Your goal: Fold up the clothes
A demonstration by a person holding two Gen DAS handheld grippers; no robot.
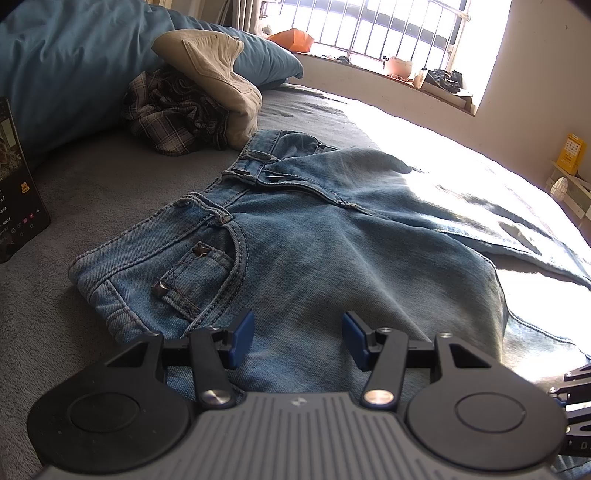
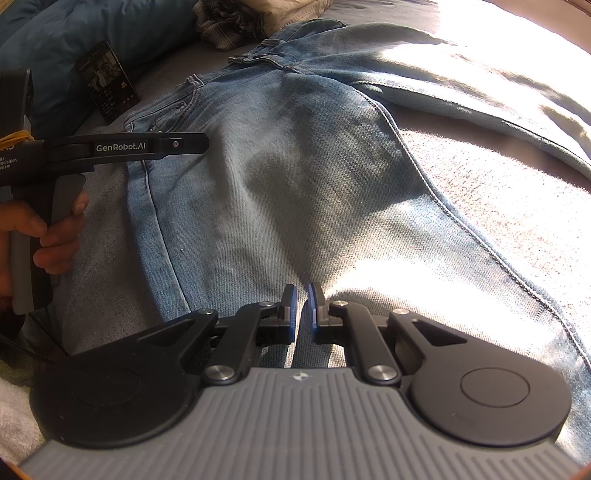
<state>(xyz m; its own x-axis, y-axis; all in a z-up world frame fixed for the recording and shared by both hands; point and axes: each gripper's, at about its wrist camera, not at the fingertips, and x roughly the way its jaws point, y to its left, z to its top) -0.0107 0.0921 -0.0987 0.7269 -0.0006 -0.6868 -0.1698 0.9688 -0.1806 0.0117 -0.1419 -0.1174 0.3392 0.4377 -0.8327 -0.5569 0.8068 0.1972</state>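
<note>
Beside my jeans (image 1: 314, 236): plaid shirt (image 1: 173, 114), phone (image 1: 18, 177). Left tongs (image 1: 298, 339) gape, marked "GenRobot.AI"; right tongs (image 2: 302, 310) pinched empty.

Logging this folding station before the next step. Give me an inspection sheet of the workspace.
Surface: grey bed cover, part in strong sunlight.
Job's things: blue jeans spread flat, front up, legs apart.
Clutter: plaid garment and beige garment heaped by the blue pillow; phone propped up, screen lit.
Grippers: left gripper open over the jeans near the pocket; right gripper shut over a leg, nothing between the pads.
Cables: dark cord below the person's hand.
Surroundings: barred window, cluttered sill.
</note>
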